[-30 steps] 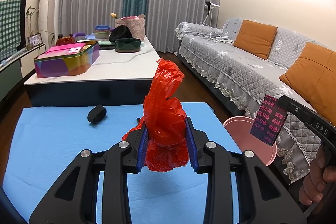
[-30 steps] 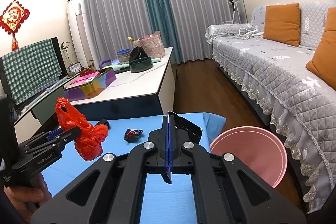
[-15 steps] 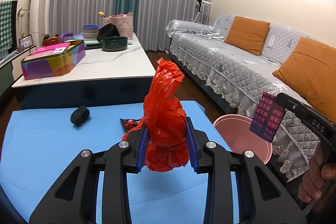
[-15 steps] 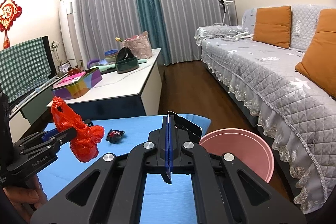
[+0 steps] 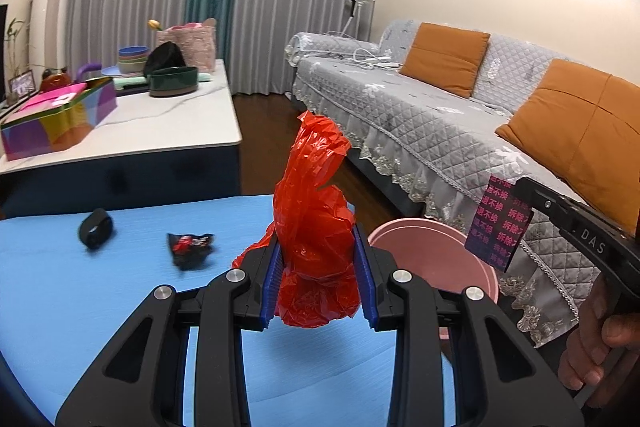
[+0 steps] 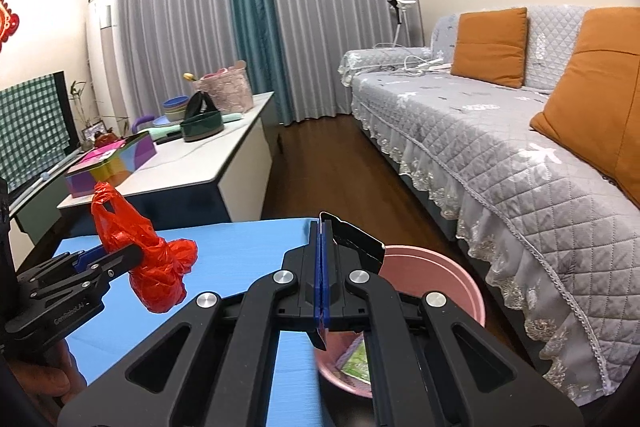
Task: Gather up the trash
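The left claw (image 5: 316, 281) grasps a red plastic bag (image 5: 314, 227); the right claw (image 6: 322, 267) is clenched on a dark wrapper (image 6: 356, 239) above the pink bin (image 6: 452, 275). At left of the frame, a small wrapper (image 5: 190, 247) and a black ring (image 5: 95, 233) remain on the blue surface (image 5: 80, 307).

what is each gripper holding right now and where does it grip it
Left gripper clamps the red plastic bag around its bunched lower half. Right gripper pinches a dark wrapper by one edge.

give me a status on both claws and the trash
Left claw shut on red plastic bag. Right claw shut on dark wrapper, above pink bin. Wrapper scrap and black band left on blue mat.
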Demonstrator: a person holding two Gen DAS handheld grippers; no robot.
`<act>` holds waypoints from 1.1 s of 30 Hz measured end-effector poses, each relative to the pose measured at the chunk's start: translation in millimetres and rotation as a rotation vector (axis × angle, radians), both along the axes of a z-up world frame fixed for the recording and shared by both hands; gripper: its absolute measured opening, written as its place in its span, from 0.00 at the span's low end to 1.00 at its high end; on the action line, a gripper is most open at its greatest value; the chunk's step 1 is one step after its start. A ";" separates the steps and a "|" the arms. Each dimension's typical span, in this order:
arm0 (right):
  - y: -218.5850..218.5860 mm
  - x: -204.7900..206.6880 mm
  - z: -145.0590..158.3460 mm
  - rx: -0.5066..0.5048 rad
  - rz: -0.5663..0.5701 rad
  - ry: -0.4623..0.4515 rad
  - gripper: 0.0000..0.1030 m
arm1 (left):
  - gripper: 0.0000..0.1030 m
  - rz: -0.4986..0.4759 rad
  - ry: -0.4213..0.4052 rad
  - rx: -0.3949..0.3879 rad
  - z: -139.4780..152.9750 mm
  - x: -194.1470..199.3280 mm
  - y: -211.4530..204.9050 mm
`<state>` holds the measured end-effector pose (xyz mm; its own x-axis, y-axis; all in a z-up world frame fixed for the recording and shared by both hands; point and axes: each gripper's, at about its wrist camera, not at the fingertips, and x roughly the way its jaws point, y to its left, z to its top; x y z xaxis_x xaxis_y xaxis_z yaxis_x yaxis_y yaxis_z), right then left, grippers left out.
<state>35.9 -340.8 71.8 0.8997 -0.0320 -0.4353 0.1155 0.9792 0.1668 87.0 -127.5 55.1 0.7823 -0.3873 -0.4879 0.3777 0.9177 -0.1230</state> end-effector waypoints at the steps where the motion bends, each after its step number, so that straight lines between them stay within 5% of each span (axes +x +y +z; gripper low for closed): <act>1: -3.1 0.6 -1.0 0.002 -0.006 0.001 0.01 | 0.31 -0.006 0.001 0.000 -1.2 1.1 -4.3; 33: -83.3 35.0 -49.7 0.026 -0.179 0.101 0.01 | 0.32 -0.211 0.056 -0.030 -46.9 42.9 -120.3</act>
